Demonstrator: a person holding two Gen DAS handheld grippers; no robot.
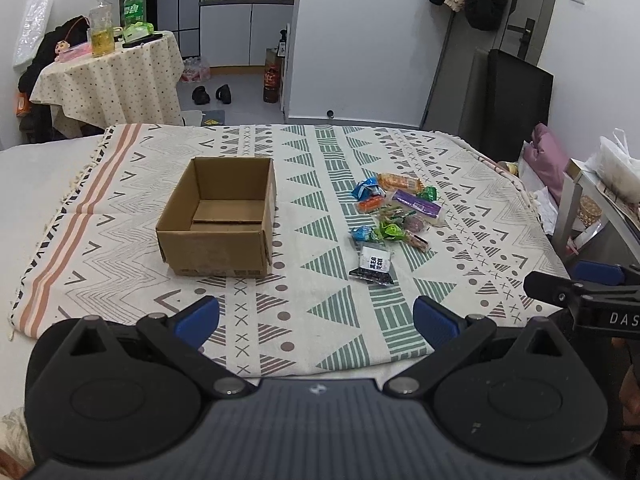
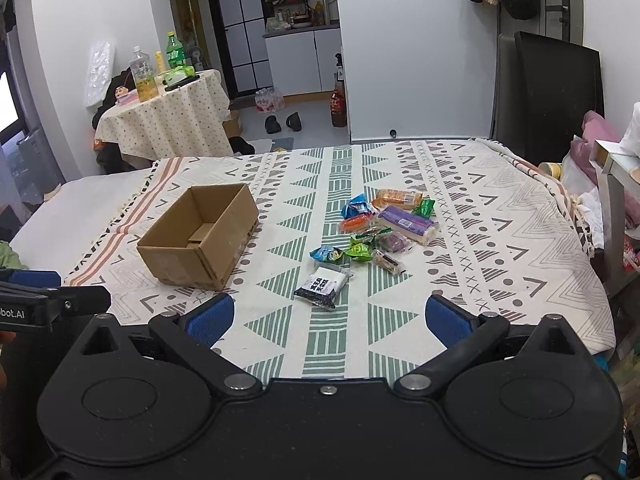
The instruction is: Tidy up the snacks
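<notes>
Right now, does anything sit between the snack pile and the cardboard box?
Nothing visible does. Only bare patterned cloth lies between the snack pile and the open, empty cardboard box. Both tongs, left and right, are open and hold nothing.

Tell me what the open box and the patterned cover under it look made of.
Box: plain brown corrugated cardboard, matte, with folded flaps and creased edges. Cover: woven cloth by the look, printed geometric bands, a fringed edge at the left; fibre unclear.
</notes>
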